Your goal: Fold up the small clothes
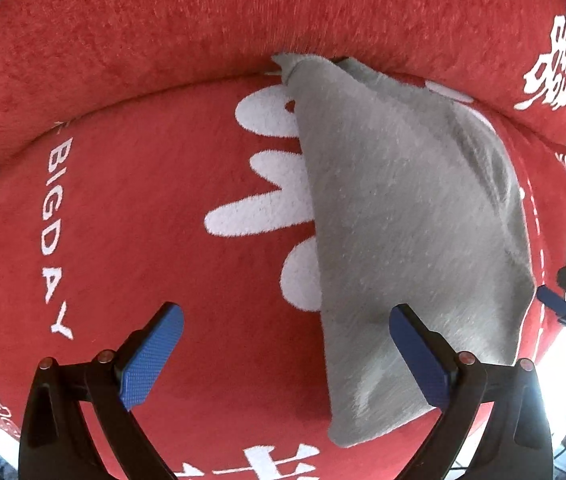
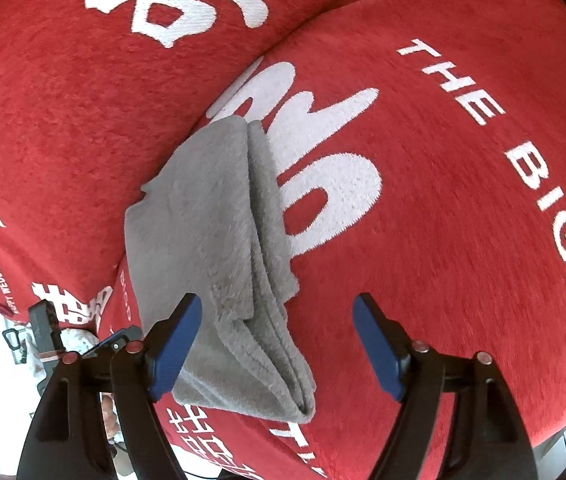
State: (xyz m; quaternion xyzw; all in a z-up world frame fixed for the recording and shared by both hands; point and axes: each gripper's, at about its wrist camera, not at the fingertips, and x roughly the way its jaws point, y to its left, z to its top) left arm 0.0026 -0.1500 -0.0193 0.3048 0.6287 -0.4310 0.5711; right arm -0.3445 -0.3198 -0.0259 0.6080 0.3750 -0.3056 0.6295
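Grey cloth (image 2: 219, 256) lies folded in layers on red cushion (image 2: 463, 200); both tongs (image 1: 287, 356) (image 2: 279, 344) released.

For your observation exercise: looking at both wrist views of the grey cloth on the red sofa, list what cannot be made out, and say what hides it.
- Left wrist view: the grey cloth's near right corner, covered by the left gripper's right finger.
- Left wrist view: the big white print on the red sofa cover, partly under the cloth.
- Right wrist view: the layer count in the cloth; the stacked edges blur.
- Right wrist view: items at lower left, cut off behind the right gripper.
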